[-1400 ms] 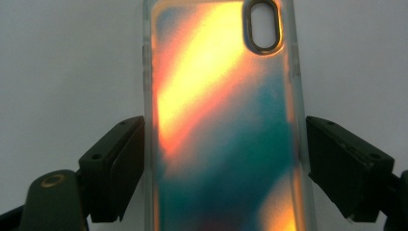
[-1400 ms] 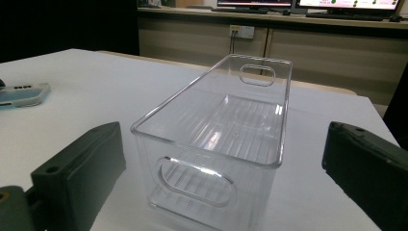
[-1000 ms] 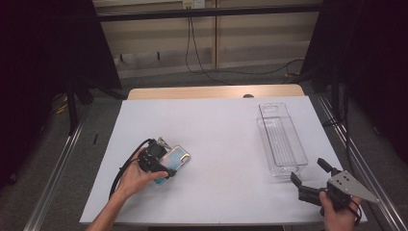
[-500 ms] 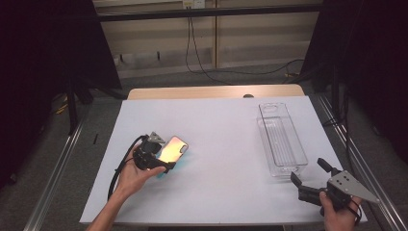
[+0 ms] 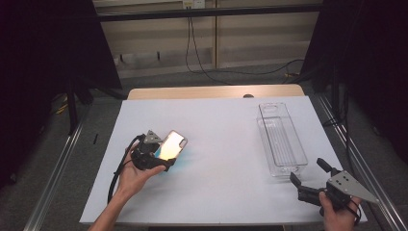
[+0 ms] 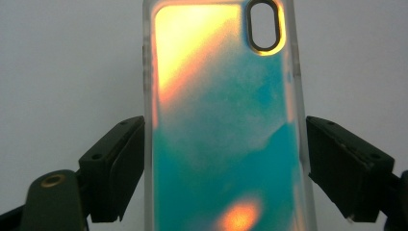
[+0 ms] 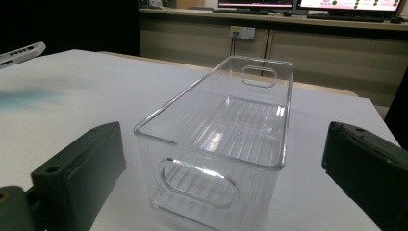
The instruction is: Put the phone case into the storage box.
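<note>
High view: left gripper (image 5: 161, 156) low over the left half of the white counter (image 5: 226, 139), closed on an iridescent phone case (image 5: 171, 145), teal and orange, lifted at a tilt and catching the light, with a faint teal tint on the counter just beside it. Left gripper view: phone case (image 6: 223, 125) standing lengthwise between the two black jaws, both long edges met by the pads, camera cutout at the far end, white counter behind. High view again: clear plastic bin (image 5: 281, 139) lying lengthwise on the right half of the counter, well apart from the phone case, empty, with an oval handle slot in its far wall. Right gripper (image 5: 310, 180) at the near right corner of the counter, jaws spread wide with nothing between them, aimed at the near end of the bin and just short of it. Right gripper view: bin (image 7: 221, 134) straight ahead between the open jaws, not touched by either, ribbed floor and handle slots in both end walls plainly visible; edge of the phone case (image 7: 19, 53) at the far left.
</note>
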Demonstrator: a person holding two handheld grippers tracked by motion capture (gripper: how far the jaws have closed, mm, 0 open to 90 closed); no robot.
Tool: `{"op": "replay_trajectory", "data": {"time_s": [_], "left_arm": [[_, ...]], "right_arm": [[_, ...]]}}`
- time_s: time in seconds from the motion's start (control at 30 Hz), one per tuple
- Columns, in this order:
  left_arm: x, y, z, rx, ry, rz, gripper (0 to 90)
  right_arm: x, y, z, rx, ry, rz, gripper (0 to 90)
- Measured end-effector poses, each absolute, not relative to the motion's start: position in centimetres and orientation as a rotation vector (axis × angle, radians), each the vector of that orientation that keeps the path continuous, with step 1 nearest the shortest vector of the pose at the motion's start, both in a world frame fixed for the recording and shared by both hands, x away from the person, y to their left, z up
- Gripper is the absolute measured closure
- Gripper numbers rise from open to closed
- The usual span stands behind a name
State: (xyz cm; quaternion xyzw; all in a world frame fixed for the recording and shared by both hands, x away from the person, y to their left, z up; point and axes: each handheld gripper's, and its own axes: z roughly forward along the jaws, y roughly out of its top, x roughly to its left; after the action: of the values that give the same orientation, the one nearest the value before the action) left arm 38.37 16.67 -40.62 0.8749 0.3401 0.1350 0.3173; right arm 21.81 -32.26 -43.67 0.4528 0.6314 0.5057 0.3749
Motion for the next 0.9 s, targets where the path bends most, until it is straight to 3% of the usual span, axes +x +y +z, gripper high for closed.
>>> {"op": "replay_trajectory", "data": {"time_s": [0.9], "left_arm": [[36.6, 9.6, -41.1, 2.275, 0.712, 0.367, 17.2]], "right_arm": [[22.1, -30.9, -43.5, 1.129, 1.654, 1.338, 0.0]]}}
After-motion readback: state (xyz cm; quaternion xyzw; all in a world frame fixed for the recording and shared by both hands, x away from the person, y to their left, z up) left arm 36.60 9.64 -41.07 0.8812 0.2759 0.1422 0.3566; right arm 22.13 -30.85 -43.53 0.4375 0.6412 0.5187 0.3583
